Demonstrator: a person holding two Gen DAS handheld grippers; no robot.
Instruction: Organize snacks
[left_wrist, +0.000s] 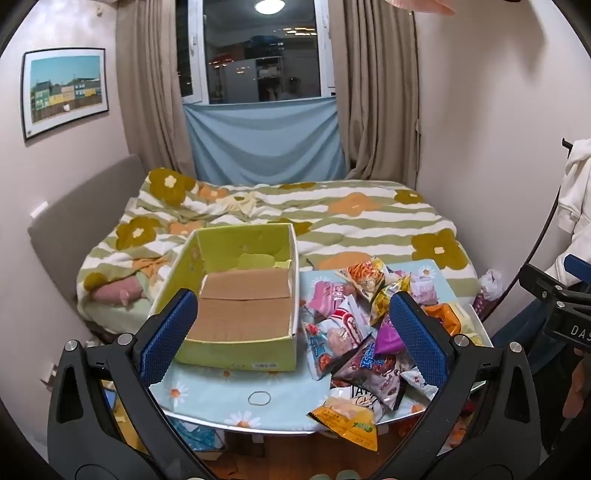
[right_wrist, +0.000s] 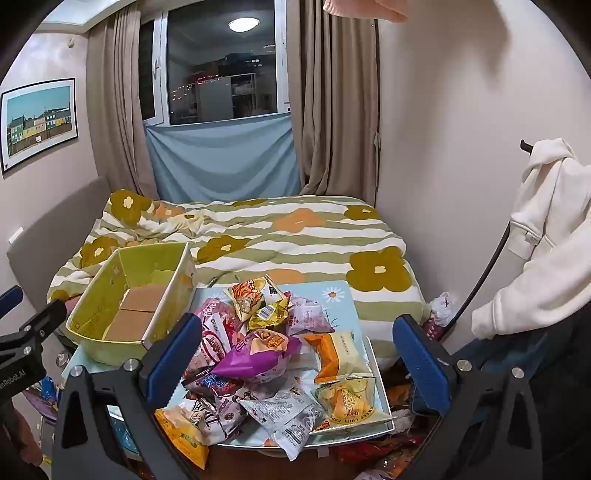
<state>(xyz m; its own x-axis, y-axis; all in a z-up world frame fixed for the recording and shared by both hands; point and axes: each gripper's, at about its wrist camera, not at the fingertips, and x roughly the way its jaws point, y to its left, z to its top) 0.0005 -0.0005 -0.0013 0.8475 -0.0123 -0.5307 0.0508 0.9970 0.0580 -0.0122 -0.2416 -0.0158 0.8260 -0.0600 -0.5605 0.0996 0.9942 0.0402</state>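
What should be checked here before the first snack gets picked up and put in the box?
1. Left gripper open, nothing held: ok.
2. Right gripper open, nothing held: ok.
3. Box upright, open-topped, no snacks inside: ok.
4. Purple packet on top of the snack pile, uncovered: ok.
5. Orange packet overhanging the table's near edge: not ok.

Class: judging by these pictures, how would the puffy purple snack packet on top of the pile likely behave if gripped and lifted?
The puffy purple snack packet looks air-filled, so probably light and squashy. Its glossy film may slip or crumple. Resting on the loose pile of snack packets, lifting it could shift its neighbours.
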